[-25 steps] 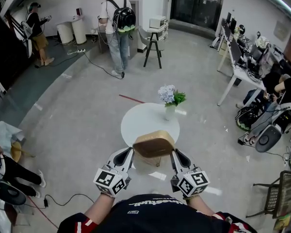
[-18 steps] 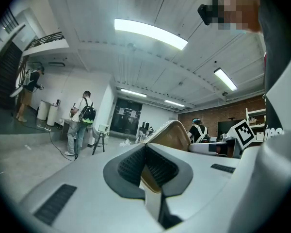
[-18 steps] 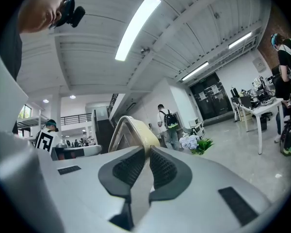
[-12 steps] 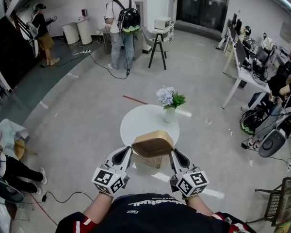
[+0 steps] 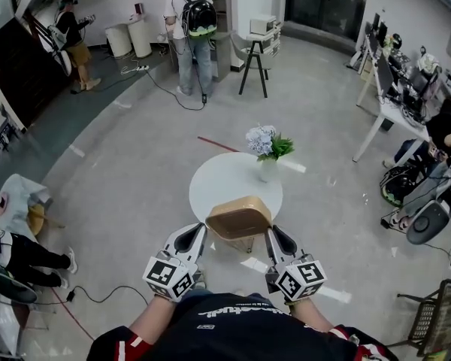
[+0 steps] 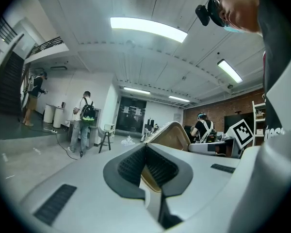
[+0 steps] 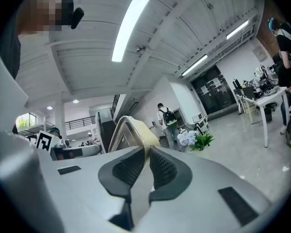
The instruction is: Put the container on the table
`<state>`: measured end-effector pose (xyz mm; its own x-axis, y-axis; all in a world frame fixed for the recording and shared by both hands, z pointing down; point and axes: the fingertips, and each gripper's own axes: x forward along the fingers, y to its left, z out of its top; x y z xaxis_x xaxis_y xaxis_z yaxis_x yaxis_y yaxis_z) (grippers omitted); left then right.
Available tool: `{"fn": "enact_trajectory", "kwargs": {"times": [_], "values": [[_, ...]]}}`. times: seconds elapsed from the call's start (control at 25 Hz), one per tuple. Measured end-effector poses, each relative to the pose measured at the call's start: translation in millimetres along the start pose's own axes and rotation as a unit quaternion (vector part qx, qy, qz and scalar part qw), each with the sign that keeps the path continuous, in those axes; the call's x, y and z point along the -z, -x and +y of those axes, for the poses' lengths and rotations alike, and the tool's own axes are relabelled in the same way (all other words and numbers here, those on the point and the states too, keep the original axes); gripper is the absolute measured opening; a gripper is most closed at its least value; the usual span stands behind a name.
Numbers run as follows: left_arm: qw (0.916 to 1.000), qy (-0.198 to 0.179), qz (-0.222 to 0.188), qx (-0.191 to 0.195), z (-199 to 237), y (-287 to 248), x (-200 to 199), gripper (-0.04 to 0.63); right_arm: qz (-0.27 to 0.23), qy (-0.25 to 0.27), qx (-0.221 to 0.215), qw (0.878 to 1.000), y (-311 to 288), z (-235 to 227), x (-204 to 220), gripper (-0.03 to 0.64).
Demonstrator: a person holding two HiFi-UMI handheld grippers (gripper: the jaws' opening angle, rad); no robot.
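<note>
Both the left gripper [image 5: 198, 234] and right gripper [image 5: 271, 235] clamp the tan container [image 5: 238, 217] over the near edge of the round white table [image 5: 224, 176].

Your head view reads bright and even, lit from overhead, with no hard shadows. The polished floor [image 5: 120, 179] throws back white glare patches, one just past the far edge of the table [image 5: 218, 179], more off its near edge. The container [image 5: 238, 218] sits sharp and evenly lit. Straight lines bow toward the frame edges. Both gripper views are round fisheye, black at the corners. On your left gripper [image 6: 145, 148] the shell near the lens goes soft, and the strip light [image 6: 148, 29] is blown white. On your right gripper [image 7: 146, 152] it's the same close softness; the long ceiling strip [image 7: 128, 25] flares, and the room is stretched at the rim.
</note>
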<state>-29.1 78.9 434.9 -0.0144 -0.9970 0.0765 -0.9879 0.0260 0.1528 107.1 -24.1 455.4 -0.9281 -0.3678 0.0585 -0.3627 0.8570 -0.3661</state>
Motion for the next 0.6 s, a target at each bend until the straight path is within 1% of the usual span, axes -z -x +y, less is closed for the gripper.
{"fn": "enact_trajectory", "kwargs": {"times": [0.16, 0.36, 0.48, 0.6], "values": [[1.0, 0.005, -0.001, 0.007, 9.3, -5.8, 4.7, 0.023, 0.002, 0.0, 0.007, 1.0, -9.6, -2.5, 2.6, 0.054], [0.9997, 0.012, 0.002, 0.02, 33.4, -20.2, 7.5, 0.023, 0.0, -0.001, 0.026, 1.0, -25.0, -1.9, 6.9, 0.054], [0.9995, 0.01, -0.002, 0.03, 54.5, -31.4, 1.3, 0.023, 0.0, -0.001, 0.036, 0.999, -44.6, -4.1, 8.2, 0.054], [0.9993, 0.011, 0.0, 0.035, 85.5, -36.5, -5.9, 0.023, -0.002, -0.014, 0.048, 0.999, -69.9, 2.4, 7.3, 0.054]]}}
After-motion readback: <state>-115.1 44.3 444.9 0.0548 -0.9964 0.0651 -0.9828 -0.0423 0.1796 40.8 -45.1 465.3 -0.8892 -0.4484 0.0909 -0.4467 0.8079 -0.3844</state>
